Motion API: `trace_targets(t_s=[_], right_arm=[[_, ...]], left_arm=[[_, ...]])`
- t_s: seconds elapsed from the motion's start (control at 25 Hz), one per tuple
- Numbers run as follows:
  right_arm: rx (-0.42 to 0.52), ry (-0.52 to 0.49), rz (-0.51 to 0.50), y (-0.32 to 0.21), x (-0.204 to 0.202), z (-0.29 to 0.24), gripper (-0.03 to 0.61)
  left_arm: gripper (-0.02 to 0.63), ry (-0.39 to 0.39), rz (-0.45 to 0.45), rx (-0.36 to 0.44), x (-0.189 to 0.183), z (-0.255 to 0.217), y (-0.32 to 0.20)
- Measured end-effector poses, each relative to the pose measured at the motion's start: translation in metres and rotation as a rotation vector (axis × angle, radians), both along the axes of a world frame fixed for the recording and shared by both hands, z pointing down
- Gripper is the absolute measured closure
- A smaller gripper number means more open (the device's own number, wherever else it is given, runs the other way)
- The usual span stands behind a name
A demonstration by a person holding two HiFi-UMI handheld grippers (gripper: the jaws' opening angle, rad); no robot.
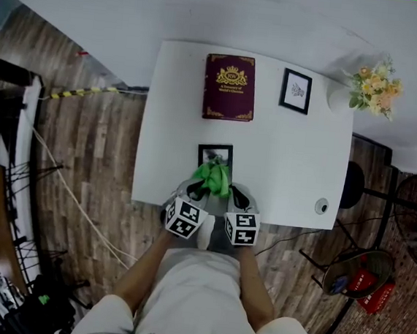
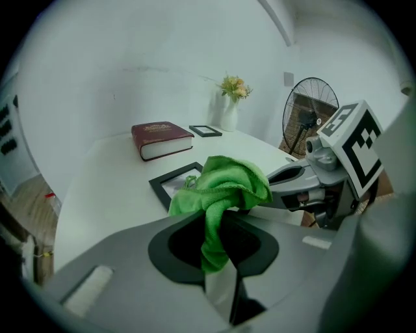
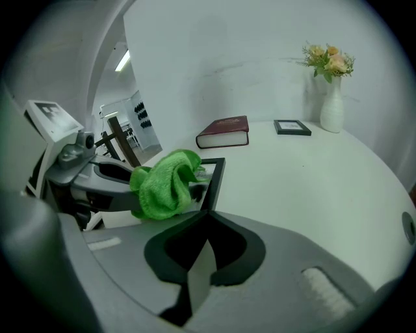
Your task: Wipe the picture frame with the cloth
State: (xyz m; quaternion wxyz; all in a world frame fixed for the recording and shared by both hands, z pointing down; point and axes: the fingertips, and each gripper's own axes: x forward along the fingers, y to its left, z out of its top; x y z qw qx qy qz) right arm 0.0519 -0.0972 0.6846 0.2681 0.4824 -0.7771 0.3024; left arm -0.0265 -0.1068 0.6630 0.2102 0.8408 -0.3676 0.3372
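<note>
Just inside the near edge of the white table [image 1: 297, 156] lies a black picture frame [image 1: 215, 154], flat, with its long side running away from the person. A green cloth [image 1: 213, 176] is bunched over the near end of the frame and covers that end in the head view.

The left tool [image 2: 221, 220] has its jaws pressed together on the cloth. One fold hangs down between them, and the rest puffs out in a loose wad above and beyond the tips. The wad sits over the frame's near corner, though it is hard to say how firmly it bears on the frame.

The right tool [image 3: 205, 218] is close beside the left one, the two angled inward toward each other. Its jaws are together with nothing caught between them. The cloth sits just ahead and to the left of its tips, and the frame's edge runs right up to them. Whether the tips touch that edge cannot be told.

Farther back on the table, well apart from the frame, a dark red book [image 1: 229, 87] lies flat. A small frame [image 1: 296, 91] lies to its right. At the far right corner stands a white vase [image 3: 331, 104] holding pale flowers [image 1: 374, 83]. A fan [image 2: 311, 117] stands on the floor beyond the table's right side.
</note>
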Motion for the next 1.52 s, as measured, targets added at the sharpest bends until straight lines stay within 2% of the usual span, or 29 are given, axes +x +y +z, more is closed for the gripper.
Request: trace_targets(t_s=[0.32, 0.52, 0.68, 1.12, 1.52], right_arm=[[0.002, 0.015, 0.006, -0.002, 0.002, 0.001, 0.575], [0.047, 0.021, 0.003, -0.004, 0.005, -0.017, 0.575], [0.107, 0.015, -0.007, -0.006, 0.007, -0.042, 0.575], [0.352, 0.008, -0.039, -0.008, -0.001, -0.142, 0.577], [0.435, 0.03, -0.006, 0.012, -0.013, -0.178, 0.577]], left_arm=[[0.532, -0.01, -0.081, 0.022, -0.034, -0.003, 0.004], [0.532, 0.058, -0.162, 0.079, -0.058, -0.025, -0.001], [0.532, 0.101, -0.194, 0.147, -0.07, -0.05, -0.008], [0.532, 0.202, -0.177, 0.329, -0.079, -0.124, -0.016], [0.532, 0.258, -0.133, 0.392, -0.083, -0.155, -0.001]])
